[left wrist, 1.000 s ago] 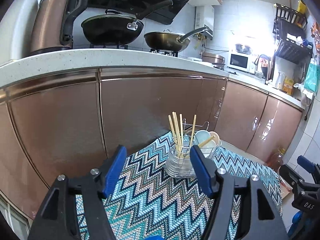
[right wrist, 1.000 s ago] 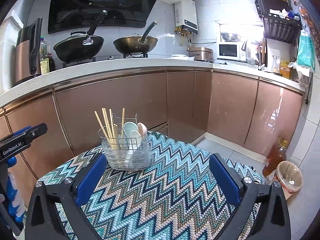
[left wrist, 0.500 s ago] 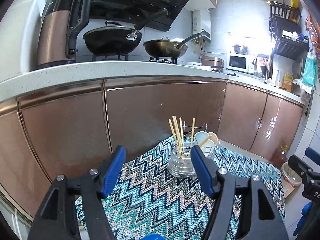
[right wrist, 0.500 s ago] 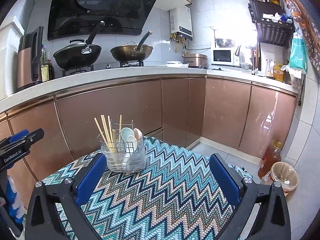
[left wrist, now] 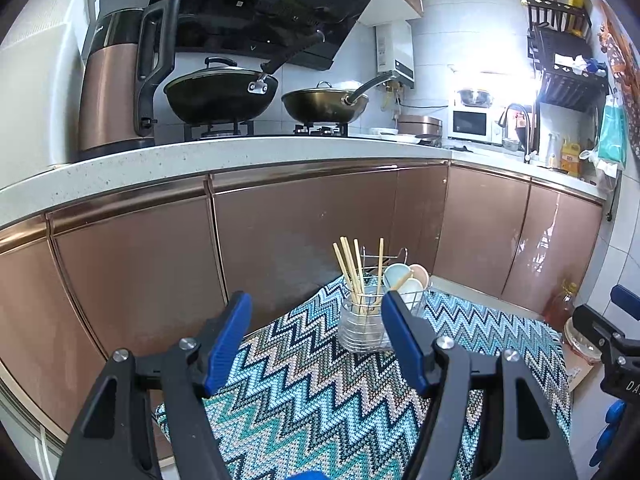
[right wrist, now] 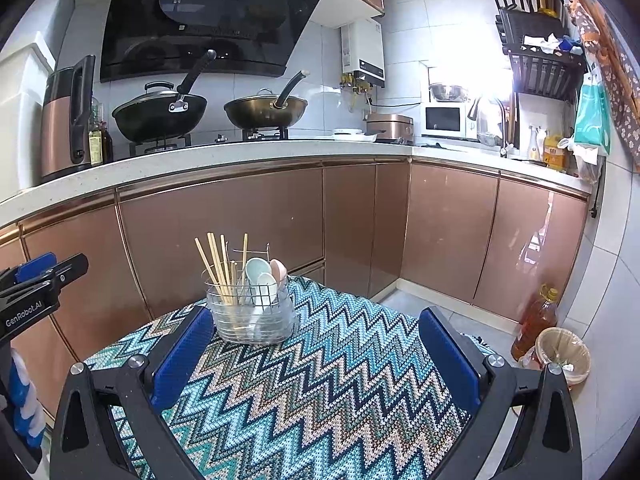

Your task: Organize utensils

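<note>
Judging by looks, chopsticks point(right wrist: 218, 266) are light and slippery, best pinched mid-shaft; both grippers point(left wrist: 316, 340) point(right wrist: 316, 354) are held open, empty.

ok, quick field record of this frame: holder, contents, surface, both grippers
holder: wire utensil holder, upright, at far end of the cloth
contents: chopsticks in its left part, spoons in its right part
surface: zigzag cloth
left gripper: open, empty
right gripper: open, empty
loose utensils on cloth: none visible
</note>
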Motion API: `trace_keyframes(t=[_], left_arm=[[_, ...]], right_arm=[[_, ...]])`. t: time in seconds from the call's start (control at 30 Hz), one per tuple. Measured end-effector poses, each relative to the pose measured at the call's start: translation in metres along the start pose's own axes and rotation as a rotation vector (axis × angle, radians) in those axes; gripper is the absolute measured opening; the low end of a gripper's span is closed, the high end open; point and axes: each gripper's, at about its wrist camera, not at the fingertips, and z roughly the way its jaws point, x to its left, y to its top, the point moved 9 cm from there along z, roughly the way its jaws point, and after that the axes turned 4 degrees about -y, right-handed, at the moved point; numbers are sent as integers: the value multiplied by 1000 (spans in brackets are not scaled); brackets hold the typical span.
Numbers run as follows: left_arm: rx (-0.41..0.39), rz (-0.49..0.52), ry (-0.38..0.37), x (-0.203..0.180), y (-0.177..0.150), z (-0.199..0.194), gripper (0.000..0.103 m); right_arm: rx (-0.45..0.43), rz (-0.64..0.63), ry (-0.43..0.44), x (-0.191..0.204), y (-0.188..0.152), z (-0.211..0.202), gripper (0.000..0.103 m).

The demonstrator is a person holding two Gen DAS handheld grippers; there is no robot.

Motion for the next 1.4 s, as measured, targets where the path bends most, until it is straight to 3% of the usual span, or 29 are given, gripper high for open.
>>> trace_keyframes(t=[0.7,1.4], left_arm=[[-33,25,1,-7,6,-12,71],[-8,21,16,2,-2,-1,71]], right_arm=[[-11,-9,-26,0,0,-12,103],[-5,-17,-59,-3,-3,-9,103]])
